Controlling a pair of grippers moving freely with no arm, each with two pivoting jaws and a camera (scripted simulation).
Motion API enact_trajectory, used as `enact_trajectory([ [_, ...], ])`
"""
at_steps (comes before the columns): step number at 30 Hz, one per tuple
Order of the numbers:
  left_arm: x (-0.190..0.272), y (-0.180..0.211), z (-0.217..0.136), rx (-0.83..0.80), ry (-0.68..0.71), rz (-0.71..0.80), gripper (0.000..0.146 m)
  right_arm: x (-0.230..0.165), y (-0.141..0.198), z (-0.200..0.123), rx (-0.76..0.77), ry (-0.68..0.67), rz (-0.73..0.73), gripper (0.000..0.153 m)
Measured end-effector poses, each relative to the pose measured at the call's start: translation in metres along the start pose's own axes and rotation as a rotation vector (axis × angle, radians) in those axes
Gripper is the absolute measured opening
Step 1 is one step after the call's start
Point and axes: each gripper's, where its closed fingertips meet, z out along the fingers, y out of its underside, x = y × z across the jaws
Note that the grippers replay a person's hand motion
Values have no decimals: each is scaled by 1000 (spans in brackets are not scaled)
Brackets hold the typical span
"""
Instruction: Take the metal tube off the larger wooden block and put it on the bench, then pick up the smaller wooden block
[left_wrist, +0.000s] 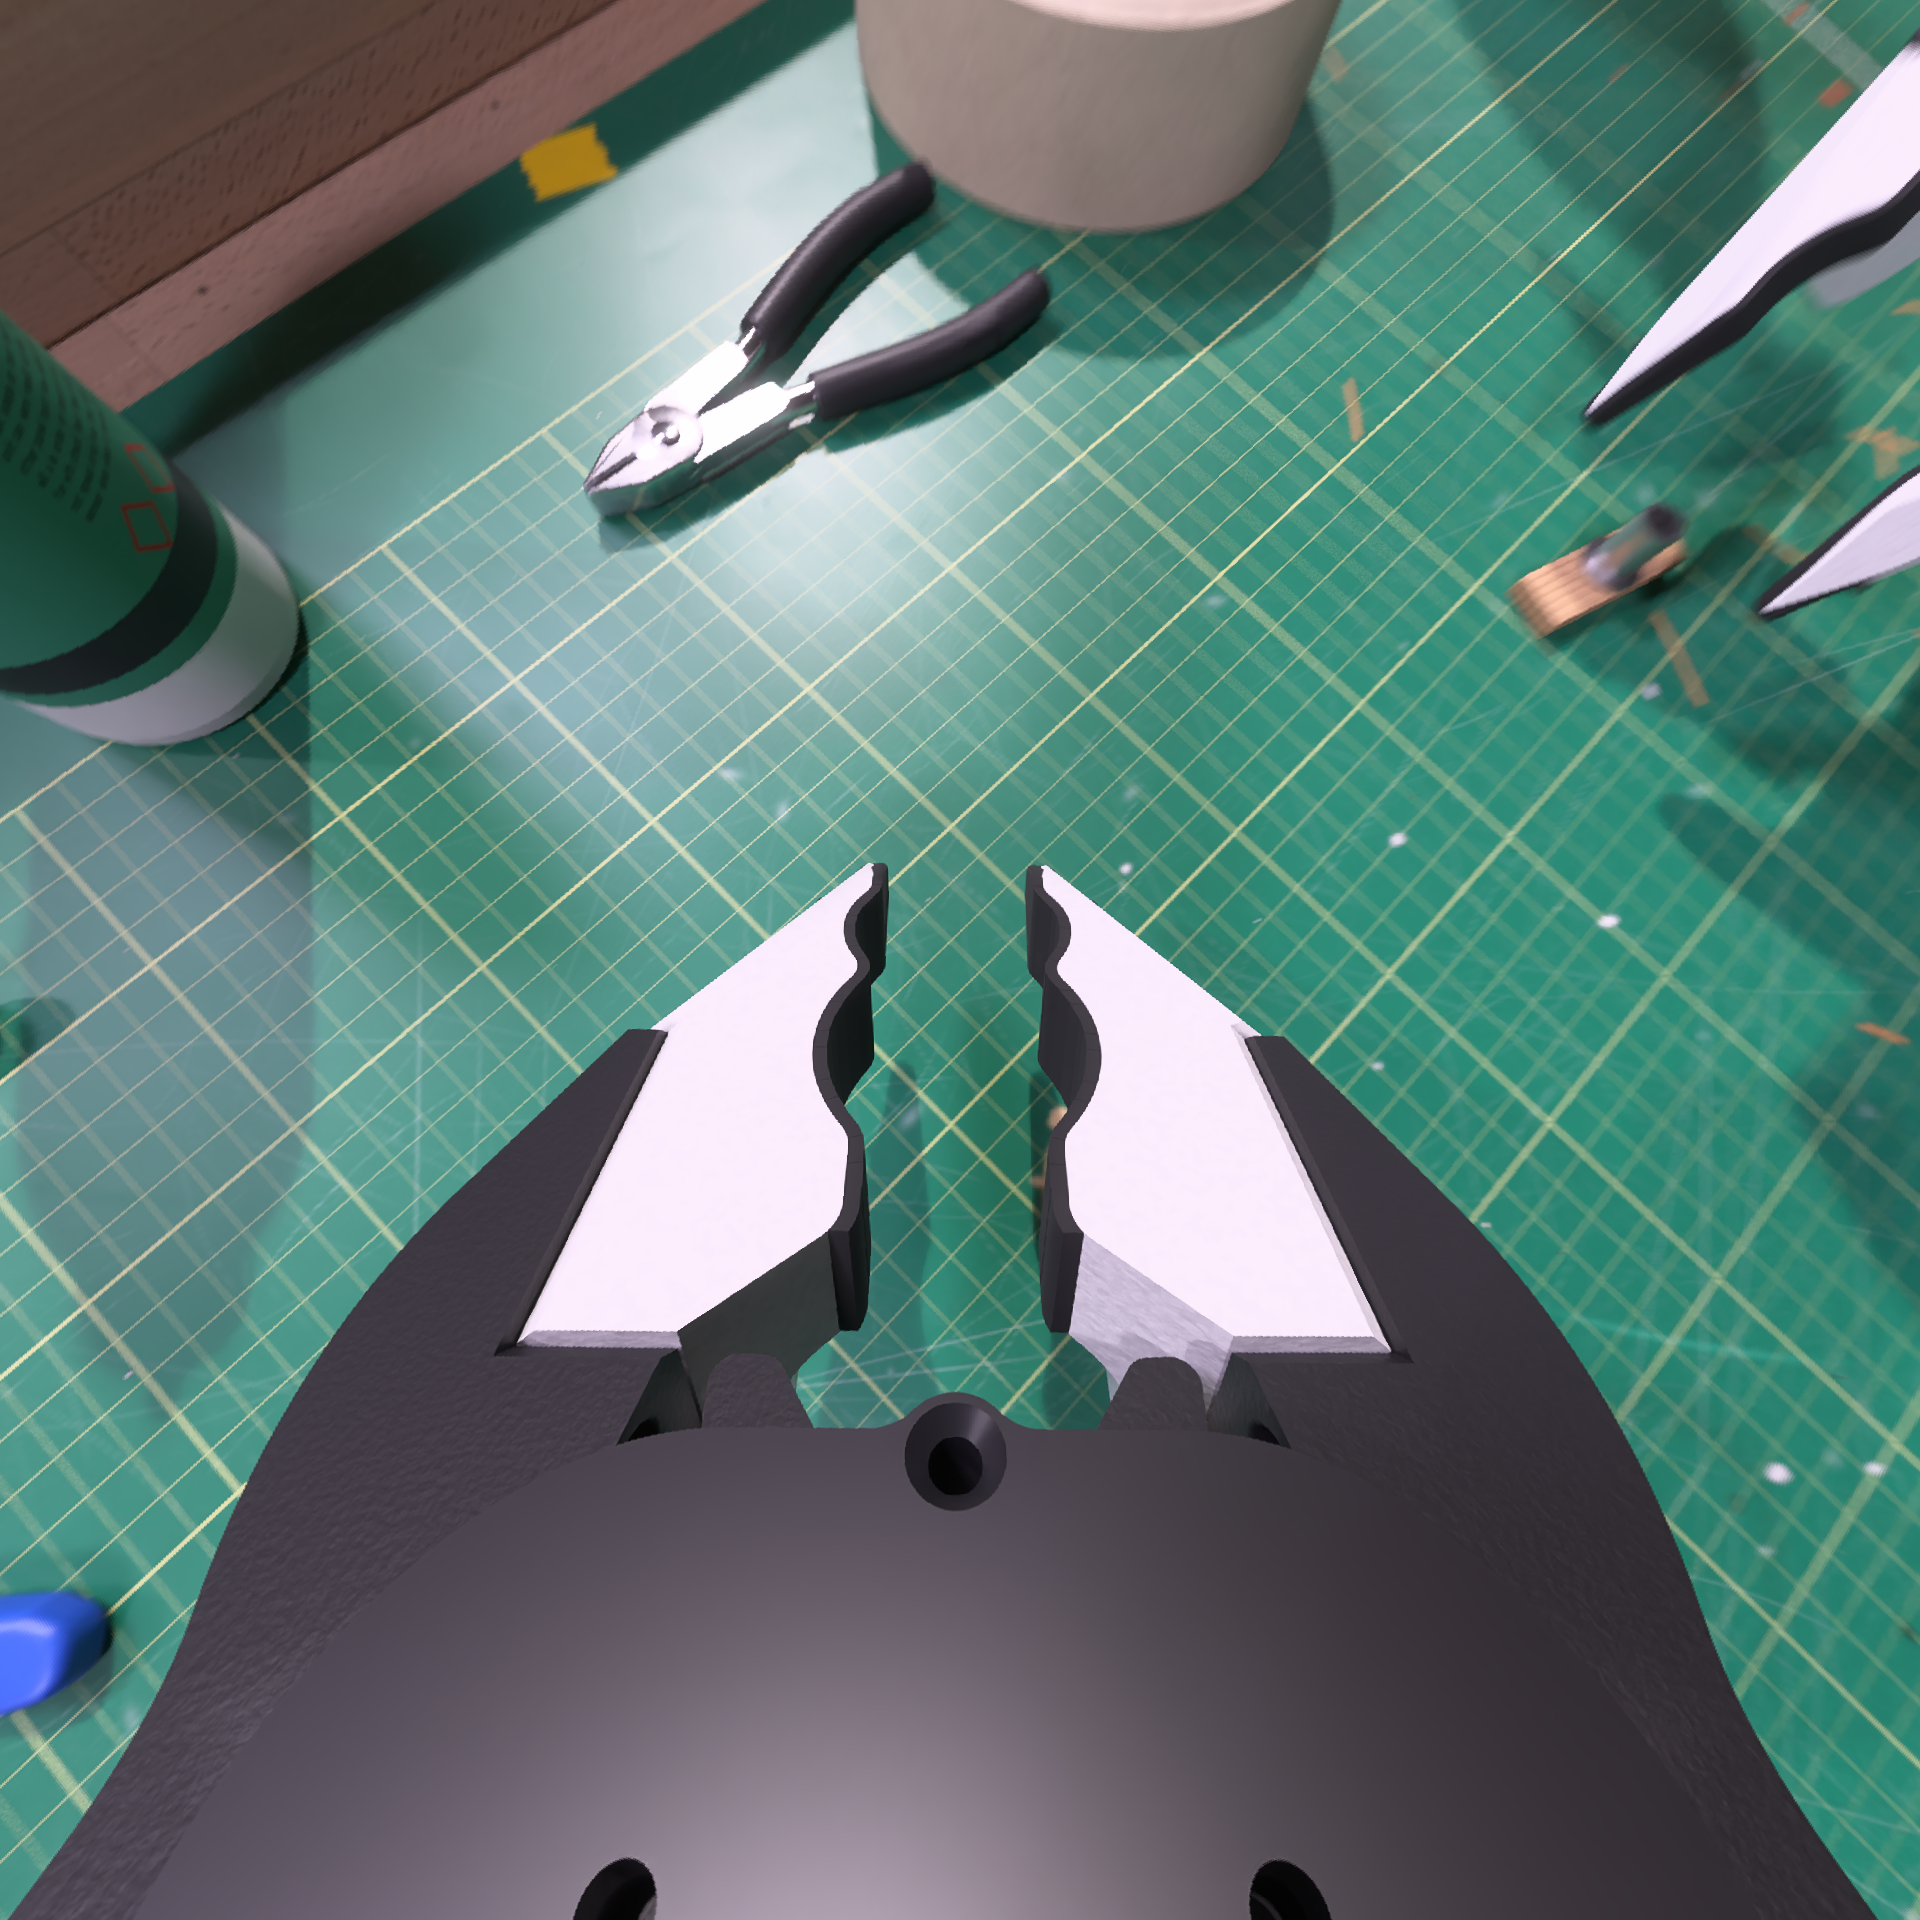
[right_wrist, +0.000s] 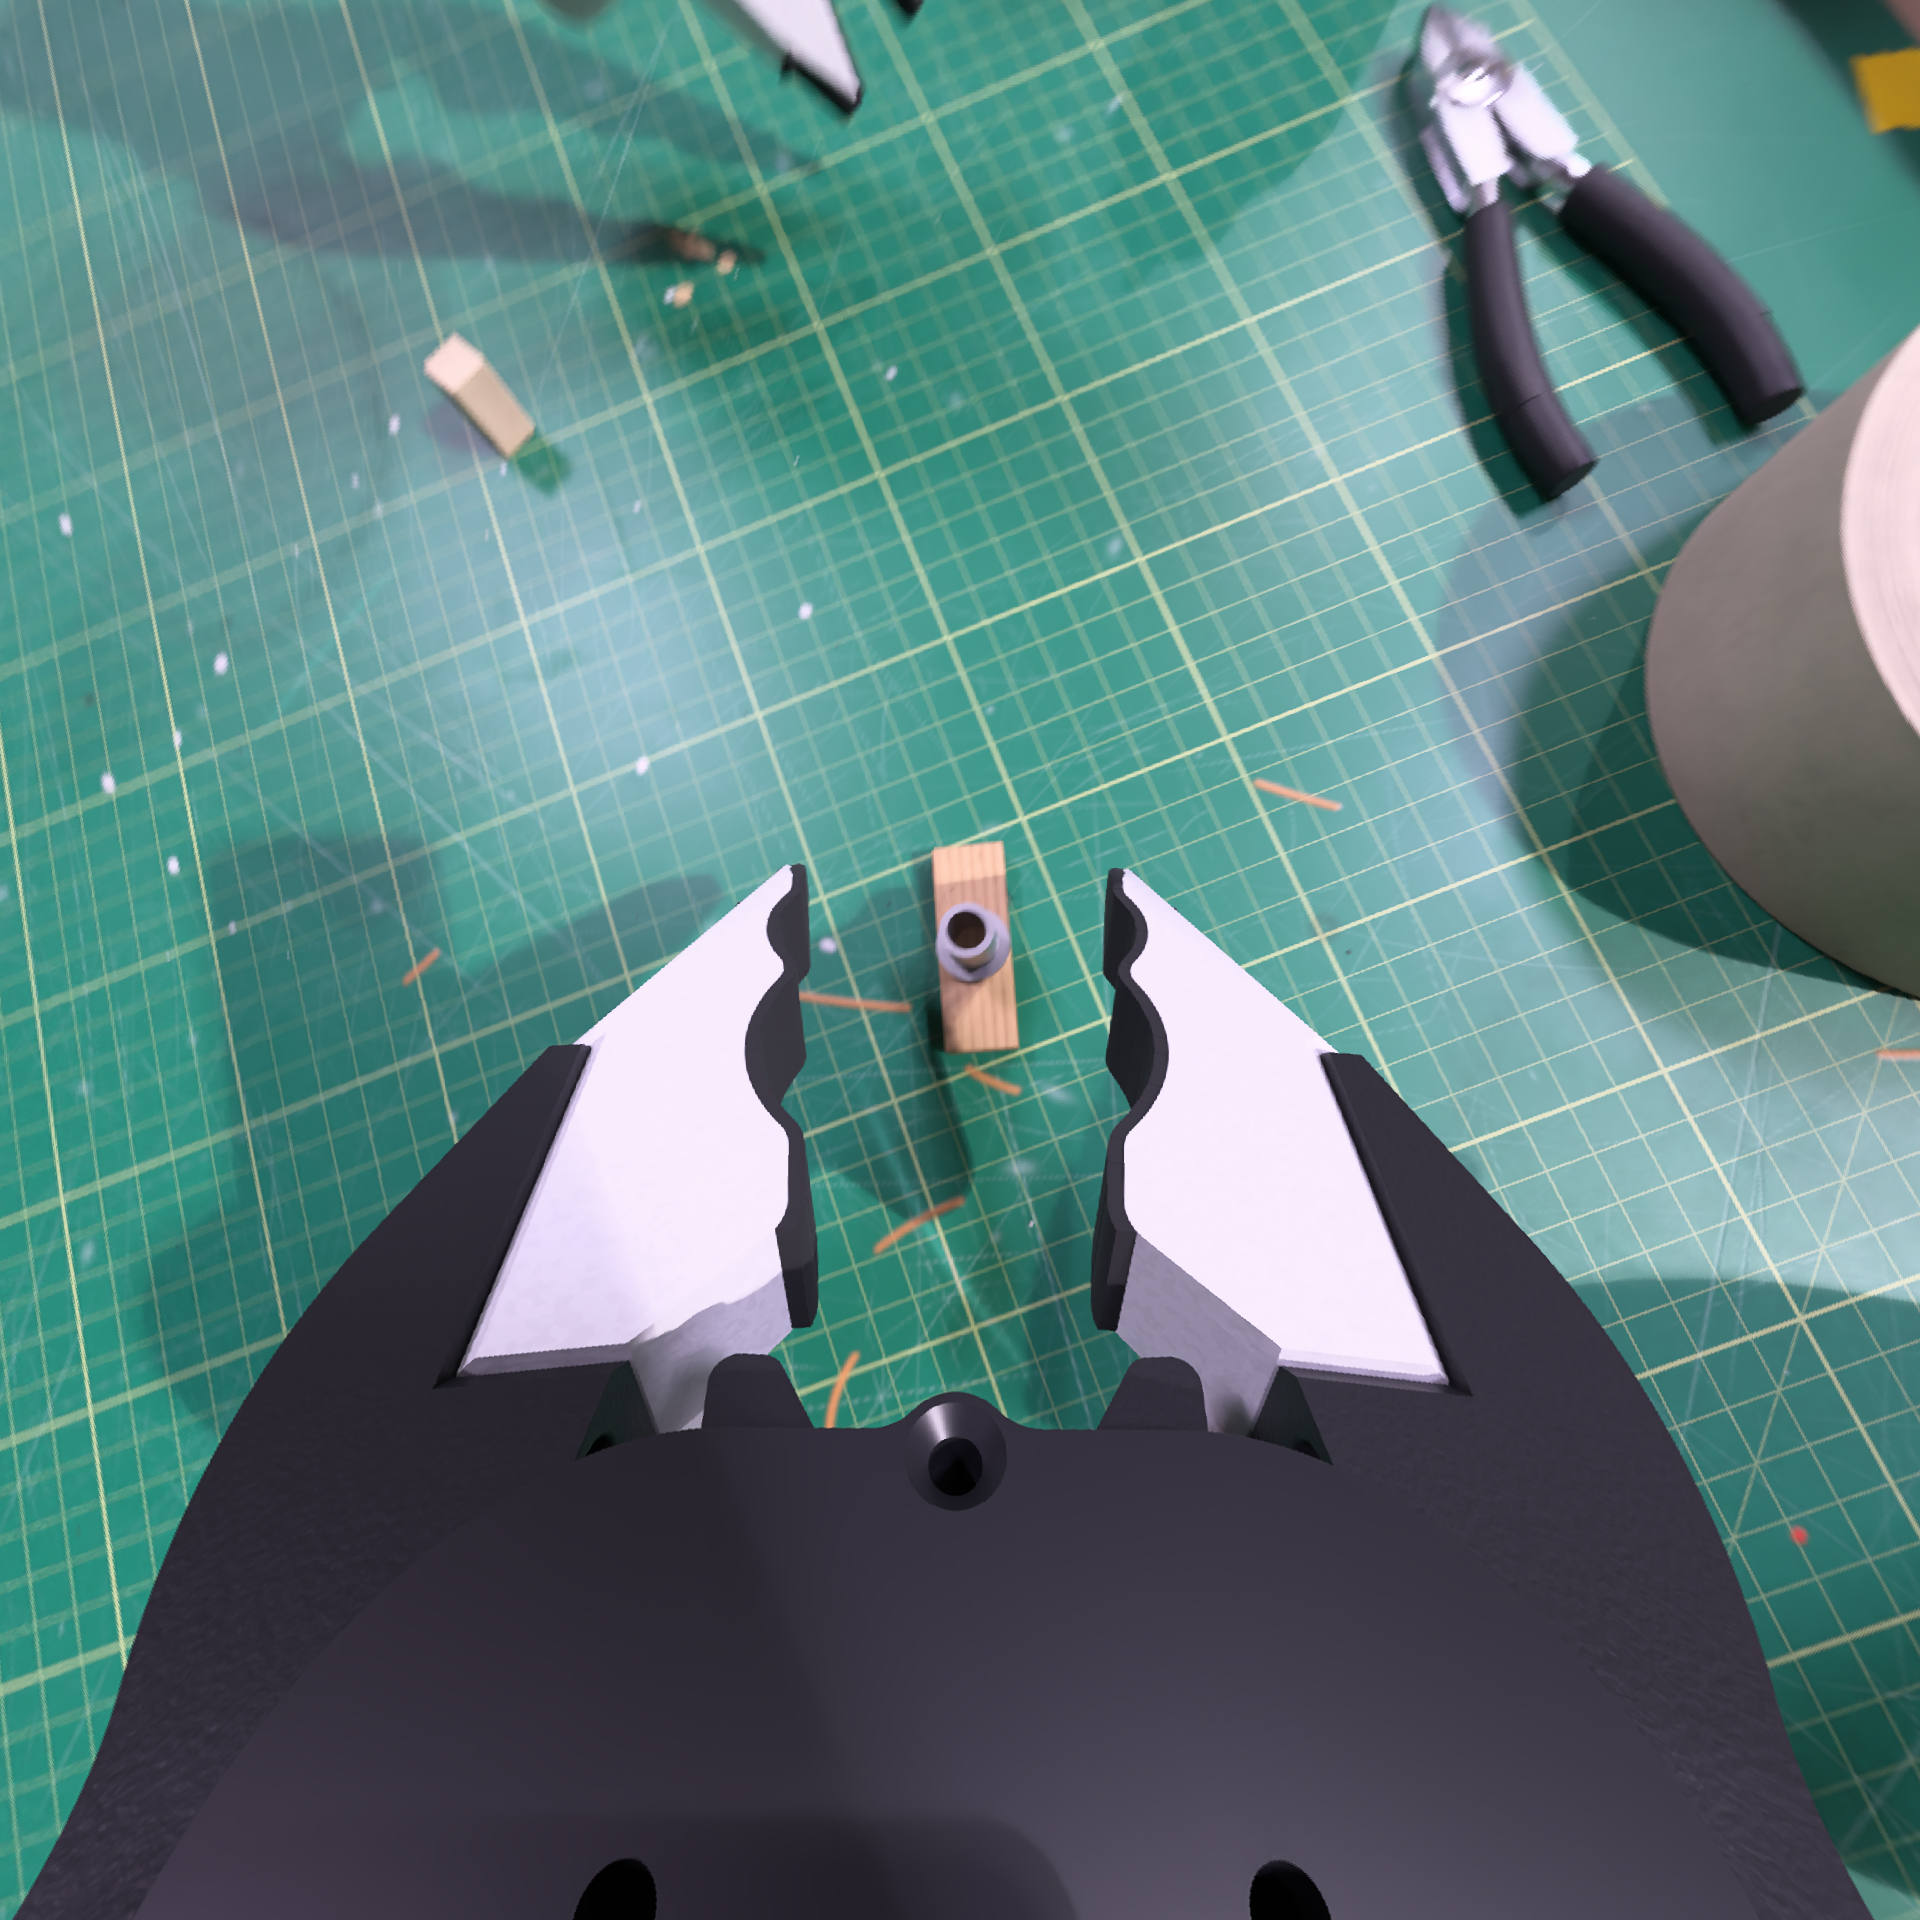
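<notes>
My right claw hangs released over the metal tube, which stands upright on the bigger wood block. Left claw is parted, empty, above the bench. Small block lies well apart.

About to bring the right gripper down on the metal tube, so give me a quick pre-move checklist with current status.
1. Right gripper open, nothing between its fingers: ok.
2. Metal tube upright on the larger wooden block: ok.
3. Tube lined up with the gap between the fingers: ok.
4. Gripper height above the tube: cannot tell.
5. Bare green mat beside the block for setting the tube down: ok.
6. Left gripper open, apart from the block; smaller wooden block unobstructed: ok.
</notes>
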Motion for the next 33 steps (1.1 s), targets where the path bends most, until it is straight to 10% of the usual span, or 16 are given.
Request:
enact_trajectory([
  [11,22,-21,-32,73,120,53,47,-15,4,-14,-169,84,-142,11],
  [16,72,-6,-91,15,402,154,75,-168,-19,-55,-76,-134,-230,11],
  [20,128,52,-111,-183,422,346,124,-264,25,-17,-150,-182,-293,11],
  [33,178,112,-84,-115,231,376,143,-261,43,30,-109,-133,-323,11],
])
